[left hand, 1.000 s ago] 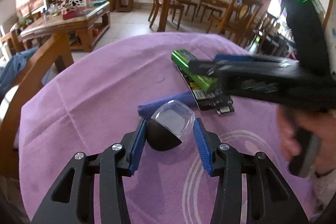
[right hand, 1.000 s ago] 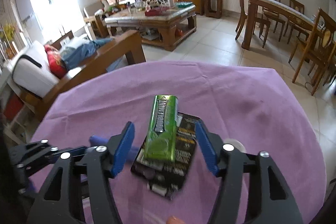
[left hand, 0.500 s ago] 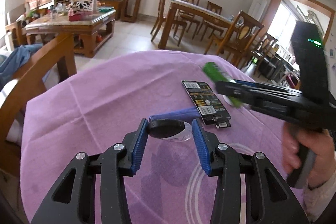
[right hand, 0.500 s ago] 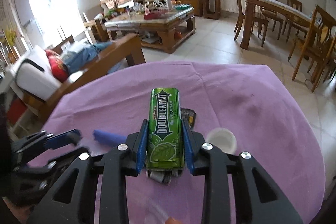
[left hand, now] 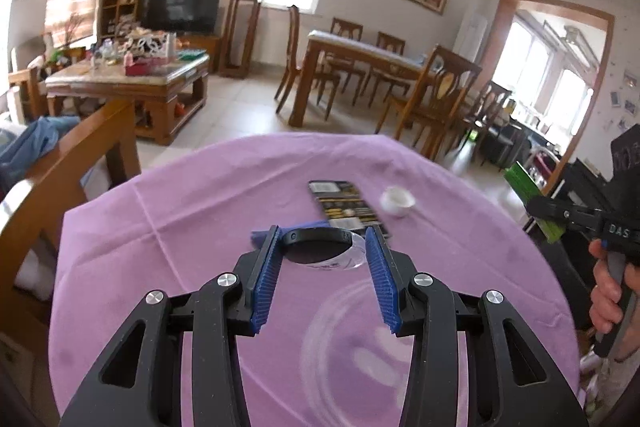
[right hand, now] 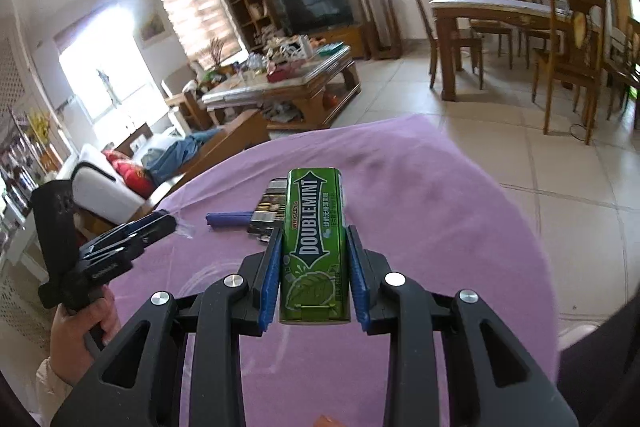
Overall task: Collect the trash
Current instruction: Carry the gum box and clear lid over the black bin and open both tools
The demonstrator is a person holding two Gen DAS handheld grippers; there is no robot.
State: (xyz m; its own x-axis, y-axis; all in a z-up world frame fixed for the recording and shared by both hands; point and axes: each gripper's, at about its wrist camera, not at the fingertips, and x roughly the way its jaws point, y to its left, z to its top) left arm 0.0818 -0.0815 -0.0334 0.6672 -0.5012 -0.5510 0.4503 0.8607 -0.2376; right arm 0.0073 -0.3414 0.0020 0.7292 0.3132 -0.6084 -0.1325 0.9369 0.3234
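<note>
Both tools had lifted since before. Low in the frame, the right tool [right hand: 314, 277] gripped the green gum pack [right hand: 314, 247]; the left tool [left hand: 322, 275] probably clamped a clear cup [left hand: 320, 254] above the purple surface [left hand: 200, 211]. Carrying both level and squeezed firmly seemed wise.

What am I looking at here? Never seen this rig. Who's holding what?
There is no robot. A person holds one hand-held gripper in each hand, and a fisheye camera on each looks forward along its two fingers.

Left view: the left hand-held gripper is shut on a clear capsule with a dark half. On the purple cloth lie a black card, a white cap and a blue stick.

Right view: the right hand-held gripper is shut on a green gum pack, lifted above the cloth. At its left edge you see the person's left hand gripping the other tool.
</note>
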